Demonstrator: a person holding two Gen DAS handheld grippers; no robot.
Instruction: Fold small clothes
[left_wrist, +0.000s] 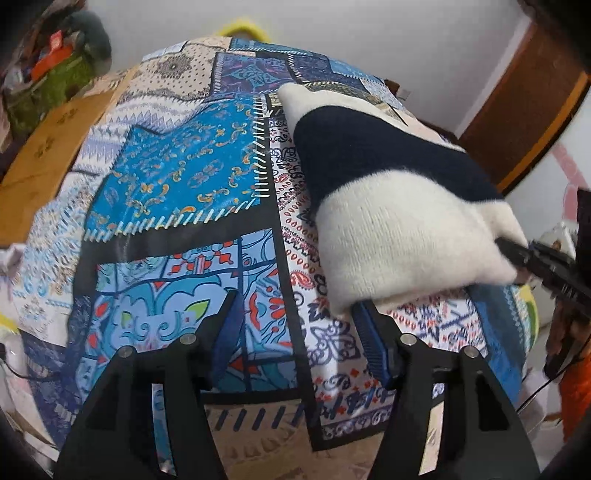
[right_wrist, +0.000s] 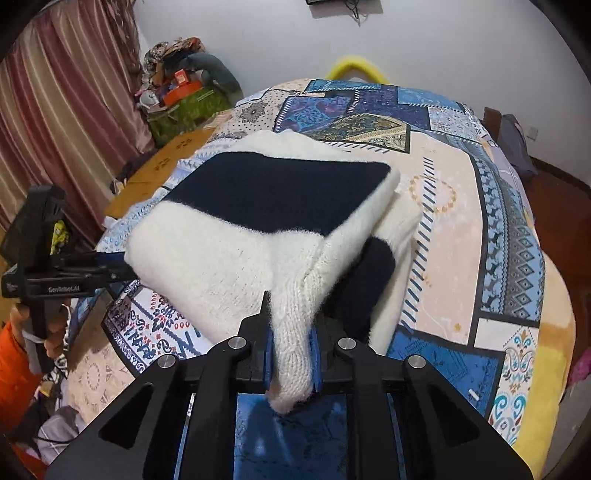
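Note:
A cream and navy knitted sweater (left_wrist: 388, 221) lies folded on a patchwork-print bedspread (left_wrist: 177, 177). My left gripper (left_wrist: 295, 306) is open just above the spread. The sweater's near white corner rests over its right fingertip (left_wrist: 364, 314), and nothing is pinched. My right gripper (left_wrist: 517, 254) bites the sweater's right edge. In the right wrist view my right gripper (right_wrist: 291, 350) is shut on a bunched cream knit edge, which lifts the sweater (right_wrist: 229, 236) off the bedspread (right_wrist: 461, 240). The left gripper (right_wrist: 110, 271) reaches in at the sweater's left corner.
A cardboard box (right_wrist: 162, 173) and a pile of clutter (right_wrist: 181, 92) stand past the bed's left side by a striped curtain (right_wrist: 66, 122). A yellow object (right_wrist: 356, 66) sits at the far end. A wooden door (left_wrist: 528, 110) is at right. A hand (right_wrist: 55, 332) holds the left gripper.

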